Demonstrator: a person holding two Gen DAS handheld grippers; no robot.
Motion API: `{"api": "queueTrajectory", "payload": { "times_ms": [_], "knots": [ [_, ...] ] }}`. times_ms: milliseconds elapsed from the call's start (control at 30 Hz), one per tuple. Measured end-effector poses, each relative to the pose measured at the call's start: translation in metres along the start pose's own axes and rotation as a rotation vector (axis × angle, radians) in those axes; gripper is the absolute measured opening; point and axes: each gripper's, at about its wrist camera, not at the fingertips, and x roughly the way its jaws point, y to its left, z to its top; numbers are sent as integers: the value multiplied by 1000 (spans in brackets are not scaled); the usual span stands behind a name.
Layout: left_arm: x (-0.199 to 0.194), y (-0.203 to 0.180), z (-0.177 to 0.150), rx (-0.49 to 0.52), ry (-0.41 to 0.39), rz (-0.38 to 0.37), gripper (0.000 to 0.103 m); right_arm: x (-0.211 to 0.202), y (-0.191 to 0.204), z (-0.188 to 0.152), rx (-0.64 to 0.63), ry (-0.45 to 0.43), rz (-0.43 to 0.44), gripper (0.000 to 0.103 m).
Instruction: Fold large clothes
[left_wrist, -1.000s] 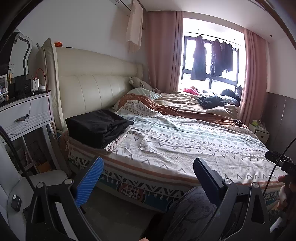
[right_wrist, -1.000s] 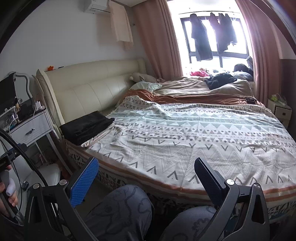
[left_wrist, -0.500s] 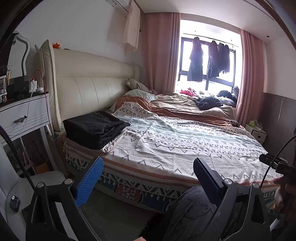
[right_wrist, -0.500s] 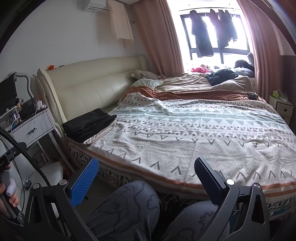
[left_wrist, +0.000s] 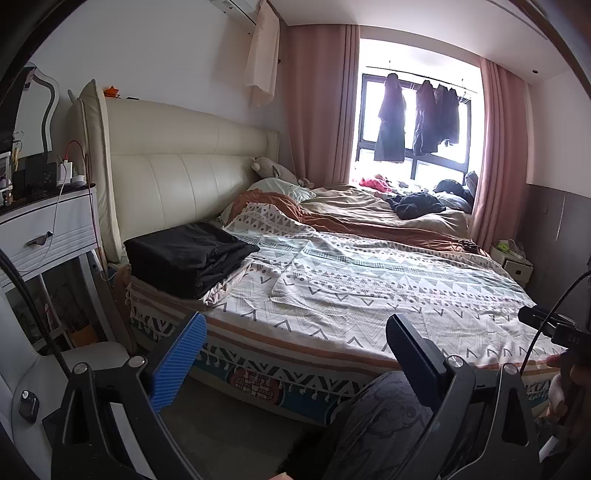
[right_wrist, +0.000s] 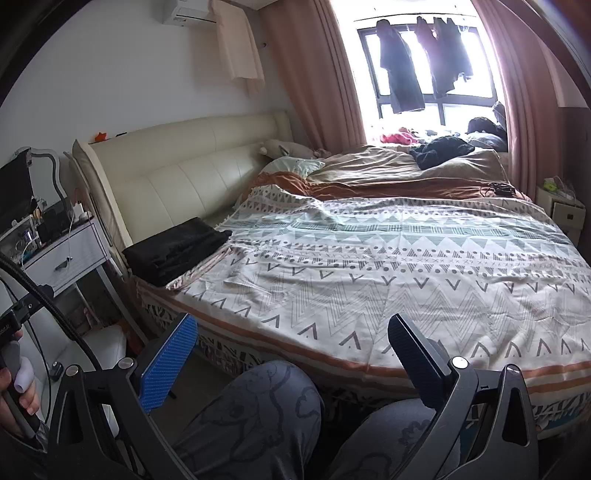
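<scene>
A stack of folded black clothes (left_wrist: 188, 260) (right_wrist: 177, 251) lies at the near left corner of the bed, by the cream headboard. A crumpled dark garment (left_wrist: 417, 205) (right_wrist: 441, 149) sits far back on the brown duvet near the window. My left gripper (left_wrist: 295, 332) hangs open in front of the bed's near edge, holding nothing. My right gripper (right_wrist: 291, 332) is also open and empty, held above the person's knees (right_wrist: 266, 406). Both grippers are well short of the clothes.
A patterned white blanket (right_wrist: 388, 266) covers the bed. A white nightstand (left_wrist: 44, 229) with cables and small items stands at the left, a white chair (left_wrist: 22, 398) below it. Clothes hang at the window (left_wrist: 417, 122). A small bedside cabinet (left_wrist: 511, 264) stands at the far right.
Both views have drifted slightly, with the bed sitting a little lower and farther in frame. Both grippers have stayed open and empty.
</scene>
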Motion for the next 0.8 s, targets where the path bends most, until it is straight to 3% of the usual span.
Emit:
{"api": "queueTrajectory", "payload": {
  "times_ms": [800],
  "knots": [
    [-13, 6, -7, -1, -9, -46, 100, -7, 4, -1, 21, 20, 0, 103]
  ]
}}
